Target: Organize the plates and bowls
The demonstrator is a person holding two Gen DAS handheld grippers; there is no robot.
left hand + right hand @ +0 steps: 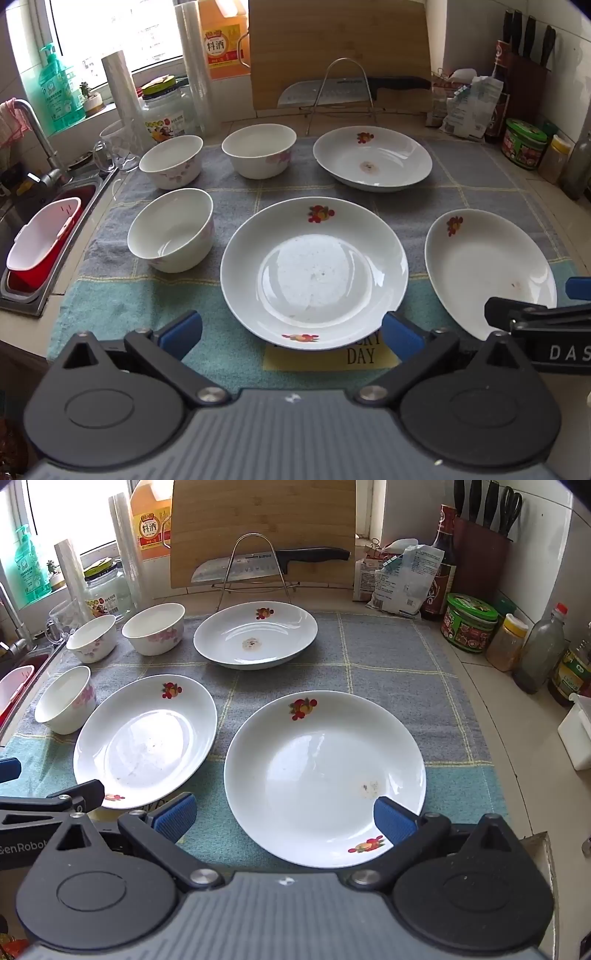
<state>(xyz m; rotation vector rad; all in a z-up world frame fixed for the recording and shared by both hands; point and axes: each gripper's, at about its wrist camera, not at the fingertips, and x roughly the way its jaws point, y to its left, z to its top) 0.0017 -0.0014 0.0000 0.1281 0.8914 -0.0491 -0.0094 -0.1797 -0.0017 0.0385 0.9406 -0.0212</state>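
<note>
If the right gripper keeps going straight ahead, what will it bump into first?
Probably the near right plate. The open right gripper already has its fingers either side of that plate's near rim, though its height above the plate is unclear.

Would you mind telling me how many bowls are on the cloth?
3: near bowl at the cloth's left edge, left rear bowl behind it, right rear bowl beside the far plate. None seems hidden.
</note>
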